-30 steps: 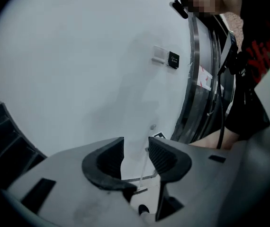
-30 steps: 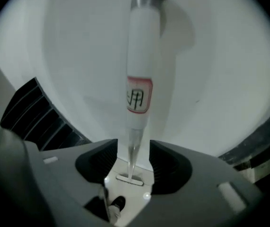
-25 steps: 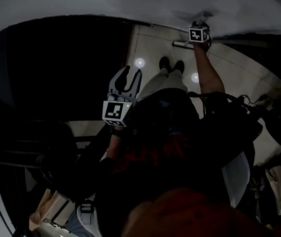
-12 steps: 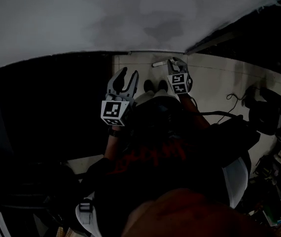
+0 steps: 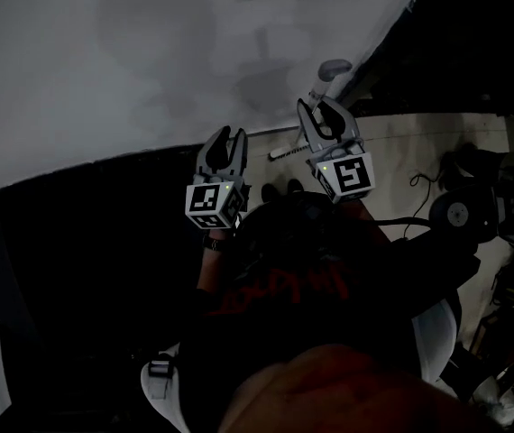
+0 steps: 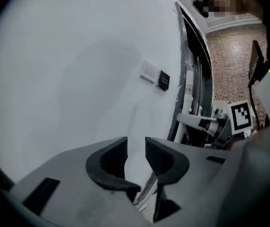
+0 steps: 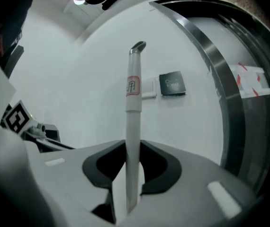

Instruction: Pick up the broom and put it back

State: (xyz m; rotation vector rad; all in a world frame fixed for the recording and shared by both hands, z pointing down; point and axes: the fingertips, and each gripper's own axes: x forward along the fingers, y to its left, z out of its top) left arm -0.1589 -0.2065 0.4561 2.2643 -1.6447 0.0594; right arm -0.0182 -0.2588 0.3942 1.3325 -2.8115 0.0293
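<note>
The broom shows as a white pole [image 7: 132, 122] with a grey cap and a red label, standing nearly upright in front of the white wall. My right gripper [image 7: 132, 148] is shut on the pole, with its pads pressed on both sides. In the head view the right gripper [image 5: 316, 108] is held up in front of the chest, and the broom's pole [image 5: 331, 72] sticks out above its fingers. My left gripper [image 5: 232, 135] hangs beside it to the left. The left gripper [image 6: 136, 145] is open by a narrow gap with nothing between the jaws.
The white wall [image 5: 104, 61] ahead carries a switch plate [image 7: 148, 89] and a black panel [image 7: 172, 84]. A dark glass door frame [image 7: 220, 79] stands to the right. Cables and dark equipment [image 5: 460, 210] lie on the tiled floor at the right. A large dark area [image 5: 86, 242] fills the left.
My right gripper has risen from floor level by the feet to chest height, bringing the broom's pole up. The left gripper rose a little. The head view tilted up toward the wall.
</note>
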